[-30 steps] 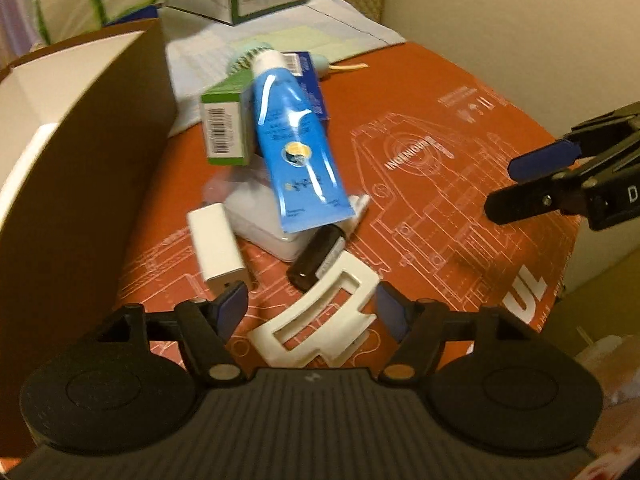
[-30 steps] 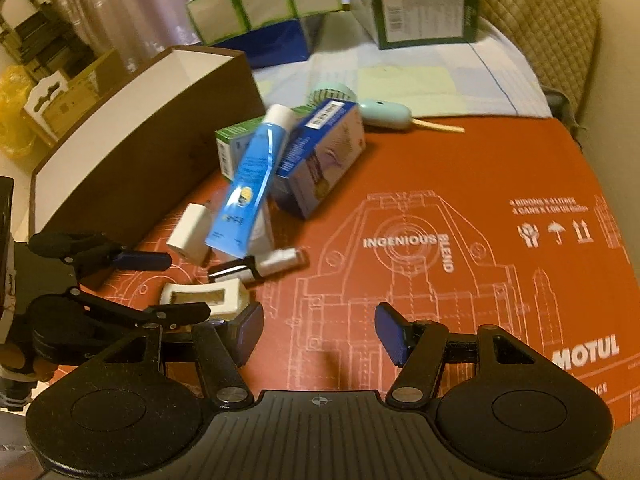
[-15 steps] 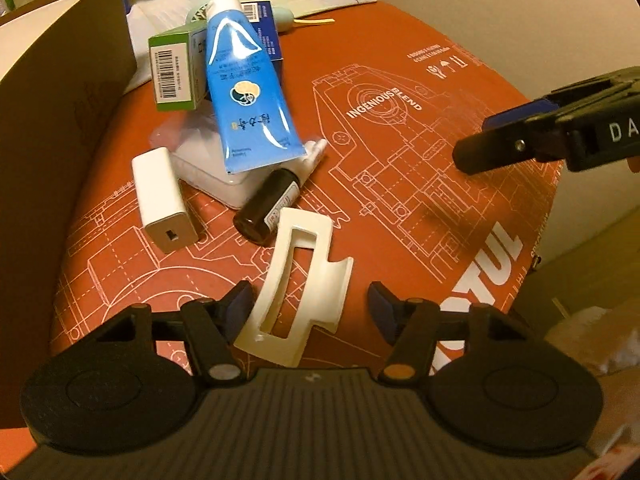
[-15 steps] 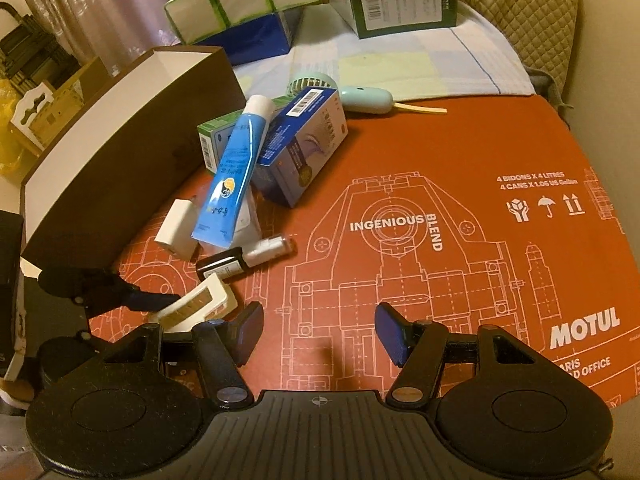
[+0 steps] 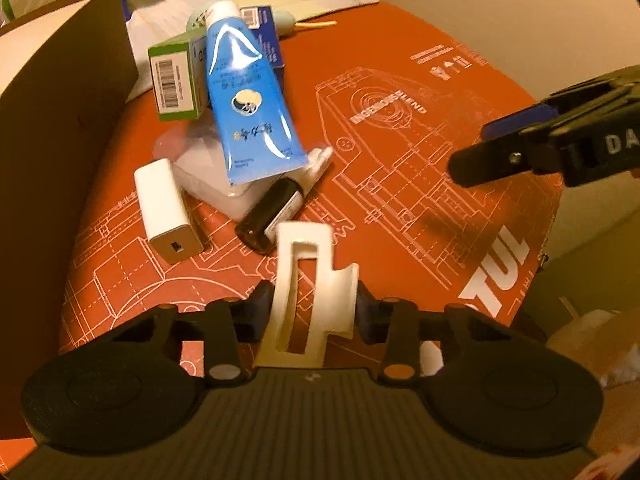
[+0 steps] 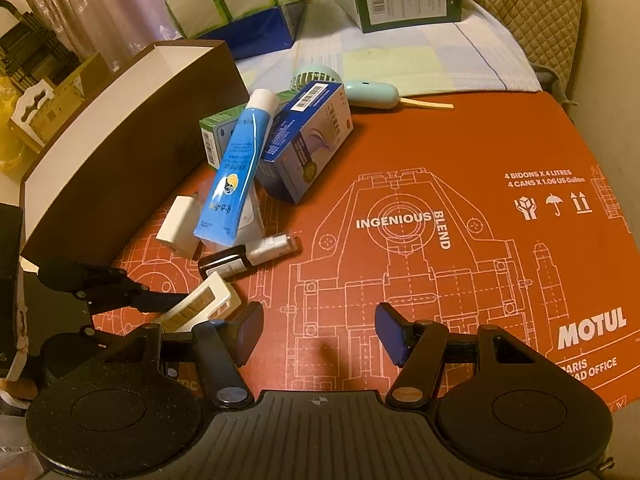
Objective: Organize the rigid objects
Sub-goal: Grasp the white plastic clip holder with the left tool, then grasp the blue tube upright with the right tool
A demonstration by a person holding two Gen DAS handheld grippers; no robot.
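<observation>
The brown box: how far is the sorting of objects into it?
Nothing shows as done: the brown box shows only bare wall inside. In hand: the left tongs are closing around the cream clip. Left: blue tube, white charger, dark bottle, cartons. Right tongs open, holding nothing.

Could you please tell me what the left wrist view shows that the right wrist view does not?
Only the left wrist view shows the left gripper closing, both blue pads around the cream hair clip. Only the right wrist view shows the right gripper empty, and the brown box open on top. Both show the blue tube atop the pile.
</observation>
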